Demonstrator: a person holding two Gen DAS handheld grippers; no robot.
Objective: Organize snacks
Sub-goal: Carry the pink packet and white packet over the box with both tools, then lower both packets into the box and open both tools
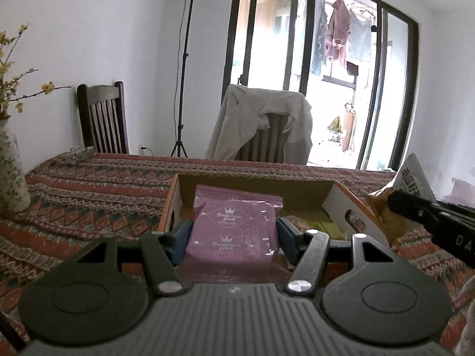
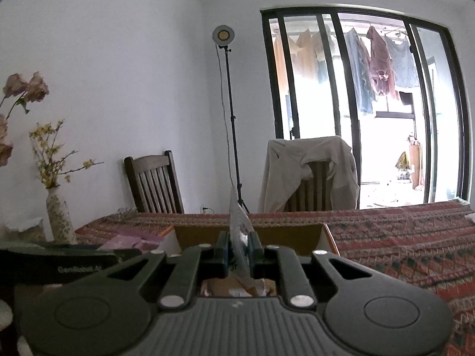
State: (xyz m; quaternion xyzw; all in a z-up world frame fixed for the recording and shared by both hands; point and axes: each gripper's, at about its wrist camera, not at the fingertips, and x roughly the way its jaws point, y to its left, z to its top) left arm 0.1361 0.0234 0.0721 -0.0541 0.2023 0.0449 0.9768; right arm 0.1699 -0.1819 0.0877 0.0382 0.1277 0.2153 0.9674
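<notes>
Your left gripper (image 1: 234, 234) clamps a purple "Delicious food" snack packet (image 1: 233, 237) above the cardboard box (image 1: 299, 191); your right gripper (image 2: 239, 252), jaws narrow, pinches a clear-edged snack bag (image 2: 239, 225) over the box.

Domestic dining room: table (image 1: 89, 178) under patterned cloth, wooden chairs (image 1: 104, 118) at 12 o'clock, flower vase (image 2: 59, 219) at 9 o'clock, laundry (image 2: 380, 62) drying on balcony at 1 o'clock.
</notes>
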